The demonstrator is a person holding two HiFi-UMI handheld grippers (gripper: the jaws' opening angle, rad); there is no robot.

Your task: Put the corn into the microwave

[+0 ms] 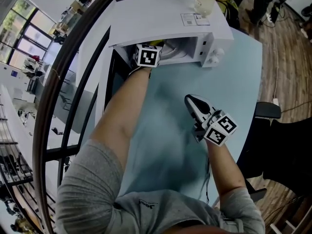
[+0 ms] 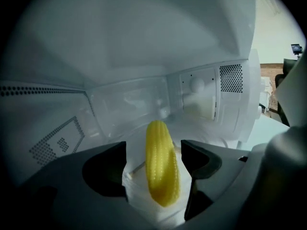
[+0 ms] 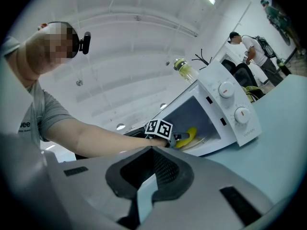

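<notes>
My left gripper (image 2: 153, 151) inside the microwave (image 2: 201, 95), jaws wide, corn (image 2: 162, 171) loose between them at 12 o'clock, my right gripper (image 1: 191, 101) closed, empty, over the worktop (image 1: 165, 150)

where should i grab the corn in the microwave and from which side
Take the corn across its thick middle, coming in through the microwave's open front. It lies flat, tip toward the back wall, so its rounded long sides face left and right, where the left gripper's open jaws flank it.
</notes>
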